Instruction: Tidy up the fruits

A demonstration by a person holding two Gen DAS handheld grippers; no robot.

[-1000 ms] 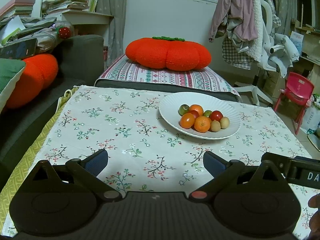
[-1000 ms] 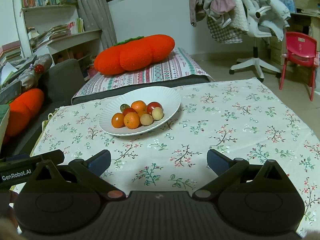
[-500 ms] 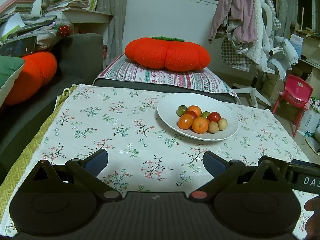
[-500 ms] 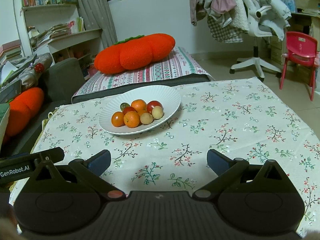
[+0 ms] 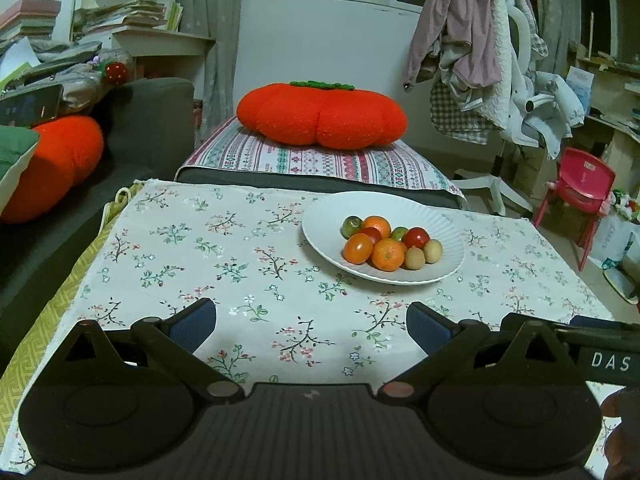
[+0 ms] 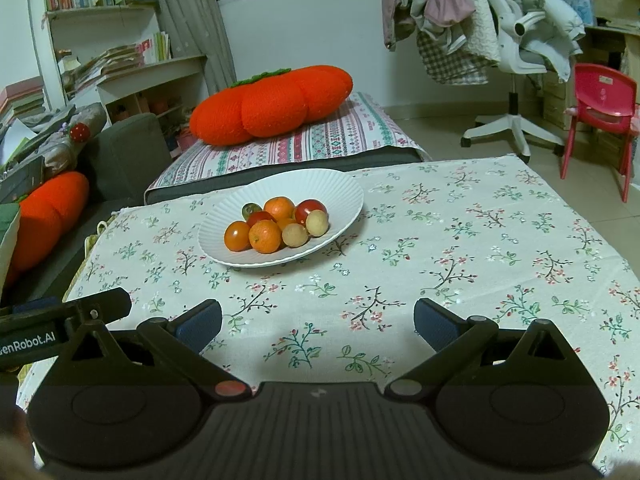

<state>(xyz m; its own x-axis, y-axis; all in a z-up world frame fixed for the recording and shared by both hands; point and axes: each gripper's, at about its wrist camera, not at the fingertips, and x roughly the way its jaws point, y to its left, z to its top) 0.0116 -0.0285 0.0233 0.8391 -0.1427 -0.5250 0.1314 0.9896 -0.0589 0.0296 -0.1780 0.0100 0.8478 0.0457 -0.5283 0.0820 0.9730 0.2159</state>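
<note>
Both tongs gape wide and empty near the desk's front edge — the plate [image 6: 280,196] of fruit [image 6: 276,224] lies ahead toward the far edge, left of the right tongs [image 6: 318,322], right of the left tongs [image 5: 310,326].

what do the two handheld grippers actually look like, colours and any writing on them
Both the left gripper and the right gripper are matte black plastic with ribbed bases, round pivot housings and angled linkages, and their jaws carry dark blue pads. White lettering reads "GenRobot.AI" and "DAS". No cables or sleeves show.
</note>
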